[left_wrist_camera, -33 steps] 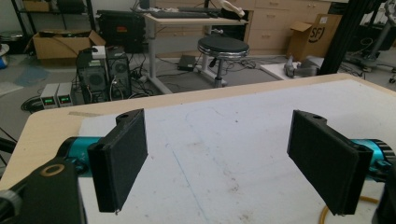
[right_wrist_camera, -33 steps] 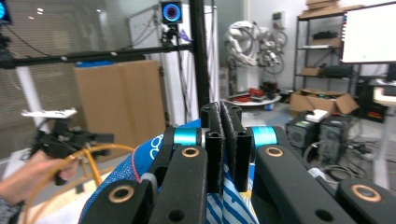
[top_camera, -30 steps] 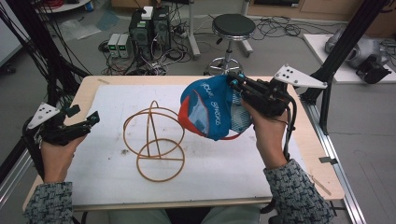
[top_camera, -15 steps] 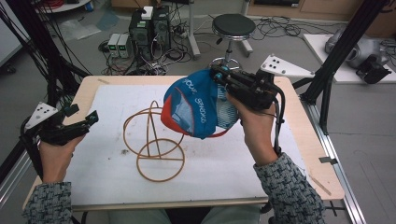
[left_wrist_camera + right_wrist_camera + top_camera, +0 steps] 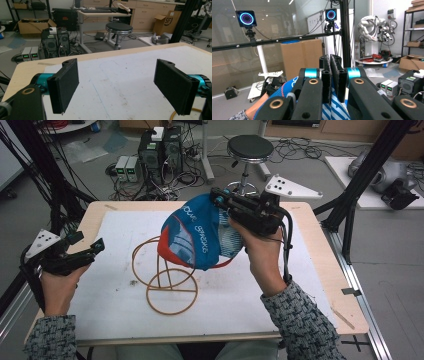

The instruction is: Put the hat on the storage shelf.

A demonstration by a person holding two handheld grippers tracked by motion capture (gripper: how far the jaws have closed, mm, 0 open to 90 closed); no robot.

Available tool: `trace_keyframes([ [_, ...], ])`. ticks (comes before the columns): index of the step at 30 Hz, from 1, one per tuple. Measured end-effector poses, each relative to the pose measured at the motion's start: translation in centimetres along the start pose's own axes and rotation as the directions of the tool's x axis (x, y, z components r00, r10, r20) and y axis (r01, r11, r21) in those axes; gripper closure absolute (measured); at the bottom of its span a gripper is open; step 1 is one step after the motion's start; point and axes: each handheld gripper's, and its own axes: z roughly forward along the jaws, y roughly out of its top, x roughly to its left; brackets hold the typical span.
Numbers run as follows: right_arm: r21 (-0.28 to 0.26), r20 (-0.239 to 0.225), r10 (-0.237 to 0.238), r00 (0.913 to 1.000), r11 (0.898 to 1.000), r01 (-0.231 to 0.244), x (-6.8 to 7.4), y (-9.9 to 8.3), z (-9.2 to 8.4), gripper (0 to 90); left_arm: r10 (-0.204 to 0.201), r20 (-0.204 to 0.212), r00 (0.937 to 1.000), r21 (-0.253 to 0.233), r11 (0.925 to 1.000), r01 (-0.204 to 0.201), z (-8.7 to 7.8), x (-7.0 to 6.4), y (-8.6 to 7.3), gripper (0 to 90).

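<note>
Nearest the person, the left gripper (image 5: 82, 251) rests at the left edge of the white mat (image 5: 120, 290) just as it did a second ago, its jaws spread wide with nothing between them. The wire stand (image 5: 167, 275) of tan loops stands in the same spot at mid-mat. The right gripper (image 5: 220, 197) has carried the blue cap (image 5: 200, 237) leftward and a little higher since the earlier frame; its jaws are clenched on the cap's striped fabric, and the cap now hangs over the stand's upper right loop, seemingly touching it. The mat lies bare to the right and front of the stand. Beyond the wooden table (image 5: 320, 250) stand a black stool (image 5: 249, 147) and computer towers (image 5: 160, 150).
</note>
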Motion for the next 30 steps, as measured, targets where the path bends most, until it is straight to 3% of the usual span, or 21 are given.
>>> trace_keyframes([
  [14,0.052,-0.065,0.017,0.9977,0.999,-0.014,0.9,-1.6,2.2,86.7,-0.004,-0.002,1.0,0.001,1.0,0.004,0.0,0.1,-0.1,20.3],
  [30,0.173,-0.134,0.06,0.9892,0.984,-0.037,2.1,-4.6,4.8,86.4,-0.012,-0.016,0.9998,-0.01,0.9999,0.011,-0.5,0.6,0.1,20.3],
])
